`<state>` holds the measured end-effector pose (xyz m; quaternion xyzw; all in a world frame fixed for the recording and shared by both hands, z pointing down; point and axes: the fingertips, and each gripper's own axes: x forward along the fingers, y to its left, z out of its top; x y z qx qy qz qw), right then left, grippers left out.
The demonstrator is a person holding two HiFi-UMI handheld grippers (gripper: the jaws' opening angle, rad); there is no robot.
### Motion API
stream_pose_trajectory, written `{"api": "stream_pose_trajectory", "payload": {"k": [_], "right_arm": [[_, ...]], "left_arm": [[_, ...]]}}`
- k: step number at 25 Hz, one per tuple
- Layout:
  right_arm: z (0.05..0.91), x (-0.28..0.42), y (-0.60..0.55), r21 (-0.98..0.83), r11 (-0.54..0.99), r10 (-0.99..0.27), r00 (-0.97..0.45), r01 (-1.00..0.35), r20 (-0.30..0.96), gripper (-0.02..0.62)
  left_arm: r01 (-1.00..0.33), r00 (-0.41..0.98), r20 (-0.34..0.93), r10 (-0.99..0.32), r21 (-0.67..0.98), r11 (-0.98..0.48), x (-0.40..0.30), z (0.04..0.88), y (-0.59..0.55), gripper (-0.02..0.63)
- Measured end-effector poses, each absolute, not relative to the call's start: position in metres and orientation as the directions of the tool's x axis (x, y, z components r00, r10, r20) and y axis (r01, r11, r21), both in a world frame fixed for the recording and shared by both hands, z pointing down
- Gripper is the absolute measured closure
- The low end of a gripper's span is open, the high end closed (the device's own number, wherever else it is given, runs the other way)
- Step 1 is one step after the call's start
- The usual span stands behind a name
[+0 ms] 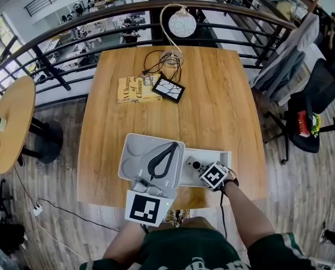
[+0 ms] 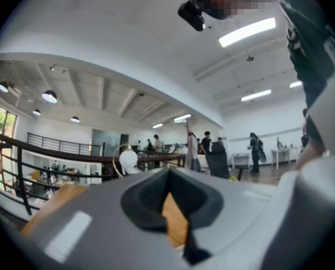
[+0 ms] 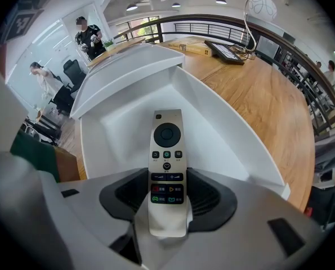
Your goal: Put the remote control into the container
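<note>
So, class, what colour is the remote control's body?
The remote control is off-white, with dark buttons; the right gripper view shows it best.

Head view: right gripper [image 1: 208, 172] and its cube cover most of the remote control [image 1: 192, 163], so only the far end shows. Container [image 1: 226, 152] near wall is hidden too. Right gripper view: button labels are too small to read. Left gripper view: left gripper [image 2: 168, 180] body blocks most of the table [image 2: 175, 221].

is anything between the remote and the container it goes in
Nothing visible does: the right gripper has the remote control in its jaws, pointing down into the open white container, and the floor under it is bare.
</note>
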<state>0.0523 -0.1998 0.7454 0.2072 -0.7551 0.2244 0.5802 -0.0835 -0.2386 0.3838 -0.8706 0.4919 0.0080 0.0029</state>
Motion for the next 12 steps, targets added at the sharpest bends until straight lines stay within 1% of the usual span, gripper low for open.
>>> {"api": "stream_pose_trajectory", "payload": {"k": [3,7,12], "right_arm": [[0.748,0.055,-0.196,-0.120,0.806,-0.020,-0.229,-0.579,0.973,0.379],[0.746,0.049,-0.205,-0.098,0.823,-0.053,-0.247,-0.559,0.968,0.379],[0.747,0.050,-0.205,-0.089,0.825,-0.063,-0.247,-0.559,0.967,0.379]], "left_arm": [[-0.855,0.519,-0.007,-0.855,0.019,-0.519,-0.079,0.387,-0.240,0.606],[-0.848,0.530,-0.003,-0.848,0.007,-0.530,-0.071,0.386,-0.240,0.606],[-0.850,0.527,0.000,-0.850,0.001,-0.527,-0.063,0.382,-0.238,0.606]]}}
